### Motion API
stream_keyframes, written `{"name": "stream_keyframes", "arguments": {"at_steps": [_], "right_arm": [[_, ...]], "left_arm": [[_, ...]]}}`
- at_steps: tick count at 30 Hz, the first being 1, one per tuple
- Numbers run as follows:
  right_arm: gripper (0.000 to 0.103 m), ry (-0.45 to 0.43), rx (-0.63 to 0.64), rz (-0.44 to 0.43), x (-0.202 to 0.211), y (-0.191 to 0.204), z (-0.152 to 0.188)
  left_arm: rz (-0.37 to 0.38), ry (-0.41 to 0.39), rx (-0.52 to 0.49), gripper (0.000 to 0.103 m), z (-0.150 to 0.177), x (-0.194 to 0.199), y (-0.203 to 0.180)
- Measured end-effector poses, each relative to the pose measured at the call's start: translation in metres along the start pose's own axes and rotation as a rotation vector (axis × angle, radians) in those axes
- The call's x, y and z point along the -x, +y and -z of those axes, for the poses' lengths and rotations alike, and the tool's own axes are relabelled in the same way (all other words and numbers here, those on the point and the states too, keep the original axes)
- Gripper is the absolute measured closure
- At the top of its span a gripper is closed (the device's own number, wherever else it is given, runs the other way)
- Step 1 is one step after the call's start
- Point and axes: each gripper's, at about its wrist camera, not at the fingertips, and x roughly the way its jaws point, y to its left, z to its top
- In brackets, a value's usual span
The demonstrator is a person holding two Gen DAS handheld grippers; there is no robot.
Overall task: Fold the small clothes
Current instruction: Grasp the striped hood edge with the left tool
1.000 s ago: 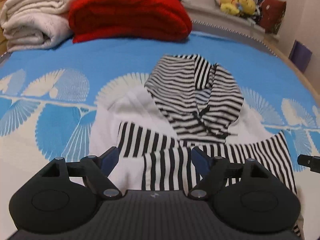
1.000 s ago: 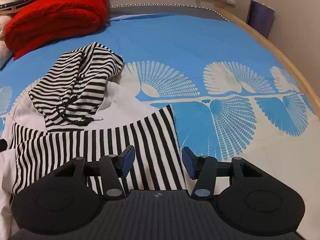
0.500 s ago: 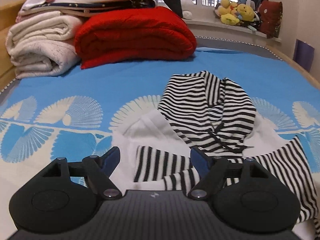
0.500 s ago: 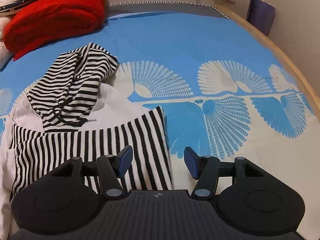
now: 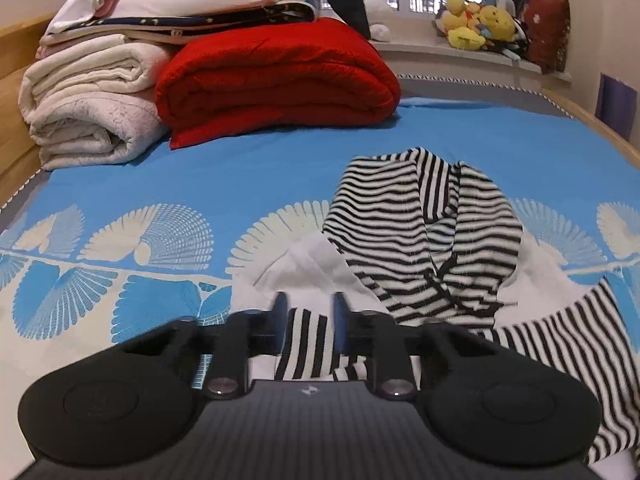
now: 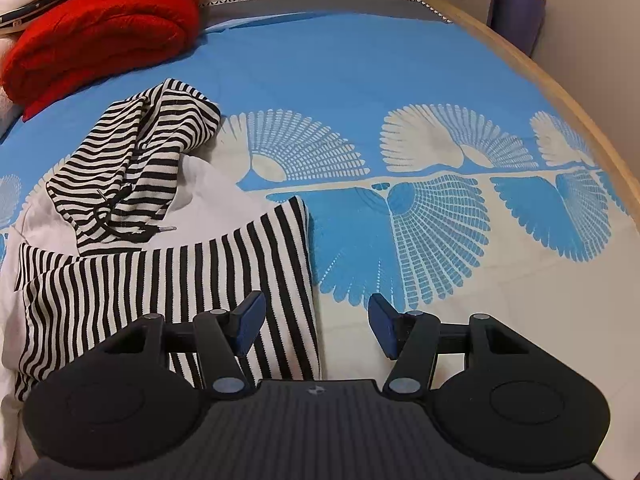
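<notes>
The striped hoodie (image 5: 424, 240) is lying mostly unfolded on the bed (image 5: 240, 176) ahead of both tools, the left hand-held gripper (image 5: 307, 320) closing on, seemingly pinching, its sleeve (image 5: 305, 340), the right hand-held gripper (image 6: 316, 320) hanging open over the other sleeve's cuff (image 6: 292, 280).

The hoodie (image 5: 424, 232) was white with black stripes on hood and sleeves. The bedsheet (image 6: 360, 92) was blue with cream fan shapes. At eleven o'clock lay a red blanket (image 5: 276, 80) and cream towels (image 5: 88, 108).
</notes>
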Motion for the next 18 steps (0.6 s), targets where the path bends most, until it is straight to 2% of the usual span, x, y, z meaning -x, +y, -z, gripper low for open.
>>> {"name": "stream_keyframes", "arguments": {"at_steps": [2,4,9,11,14,18], "right_arm": [[0.044,0.005,-0.005,-0.005,-0.001,-0.002,0.000],[0.044,0.007,-0.012,-0.006,-0.002,-0.003,-0.002],[0.044,0.005,-0.016,-0.011,-0.002,-0.006,-0.003],[0.044,0.004,0.023,-0.001,-0.004,-0.003,-0.002],[0.044,0.003,0.093,0.033,-0.009,0.002,0.000],[0.044,0.024,0.116,0.041,-0.019,0.004,-0.002]], "left_arm": [[-0.007,-0.005,0.020,0.088,-0.007,0.006,0.003],[0.031,0.004,0.067,0.088,-0.019,0.008,0.009],[0.066,-0.009,0.042,0.088,-0.067,-0.021,-0.001],[0.086,-0.013,0.032,0.088,-0.089,-0.045,-0.008],[0.148,0.044,0.047,0.088,-0.120,-0.100,-0.021],[0.148,0.078,0.037,0.088,-0.153,-0.179,-0.039]]}}
